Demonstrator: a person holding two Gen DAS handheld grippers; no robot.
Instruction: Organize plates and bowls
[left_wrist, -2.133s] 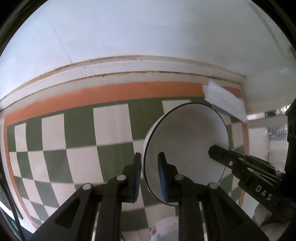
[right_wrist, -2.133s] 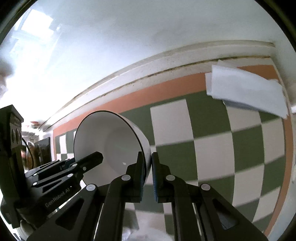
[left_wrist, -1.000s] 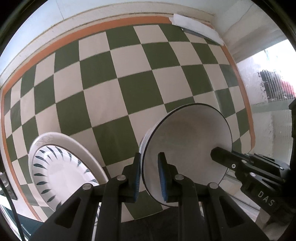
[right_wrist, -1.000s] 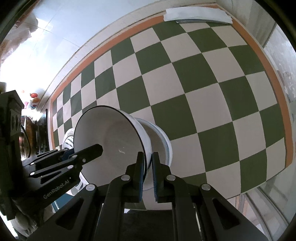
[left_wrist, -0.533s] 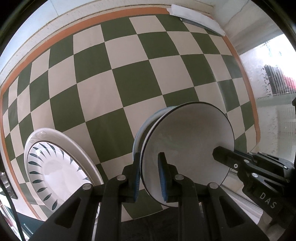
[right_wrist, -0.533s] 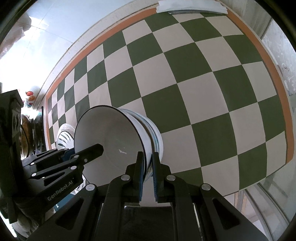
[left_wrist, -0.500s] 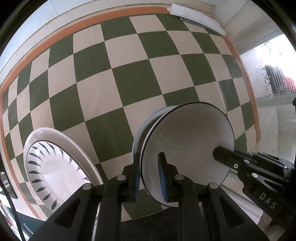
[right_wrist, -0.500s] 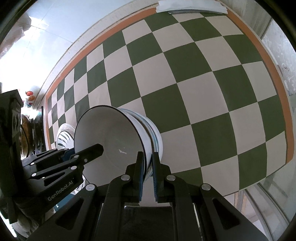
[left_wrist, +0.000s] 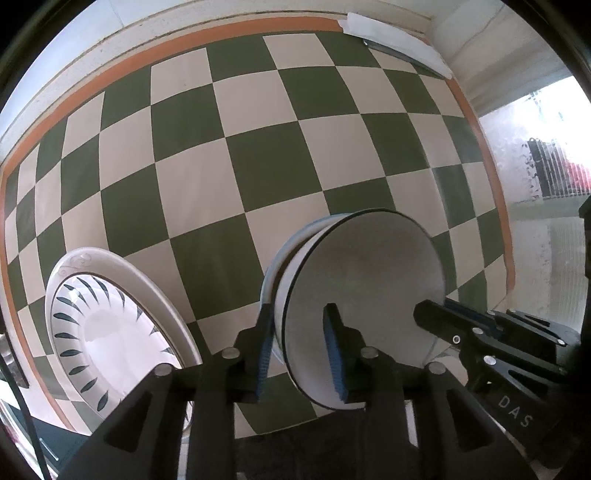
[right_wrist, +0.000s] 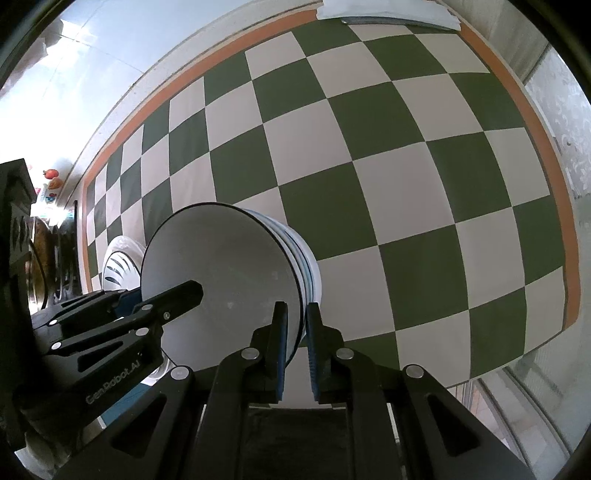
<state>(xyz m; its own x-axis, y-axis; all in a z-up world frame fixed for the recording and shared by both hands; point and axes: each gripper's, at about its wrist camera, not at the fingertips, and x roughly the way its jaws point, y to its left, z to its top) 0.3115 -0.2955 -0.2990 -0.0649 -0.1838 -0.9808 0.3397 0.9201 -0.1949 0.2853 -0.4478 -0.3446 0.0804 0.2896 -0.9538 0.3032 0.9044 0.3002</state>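
A white bowl with a dark rim (left_wrist: 364, 280) (right_wrist: 221, 273) sits nested on a stack of bowls (right_wrist: 308, 266) on the green and white checked cloth (left_wrist: 258, 155). My left gripper (left_wrist: 301, 345) stands around the bowl's left rim with its jaws spread a little, one pad inside and one outside. My right gripper (right_wrist: 295, 345) is shut on the bowl's right rim. A white plate with dark leaf marks (left_wrist: 107, 325) lies to the left of the stack and shows small in the right wrist view (right_wrist: 118, 266).
A folded white cloth (left_wrist: 391, 40) lies at the far right corner of the table. The orange border (right_wrist: 532, 122) marks the table's edges. Dark dishes and clutter (right_wrist: 51, 258) stand at the left edge. A glass pane (left_wrist: 535, 166) is on the right.
The bowl has come down from in front of the wall onto the stack of bowls. My left gripper's jaws have widened slightly around the rim in the last half second.
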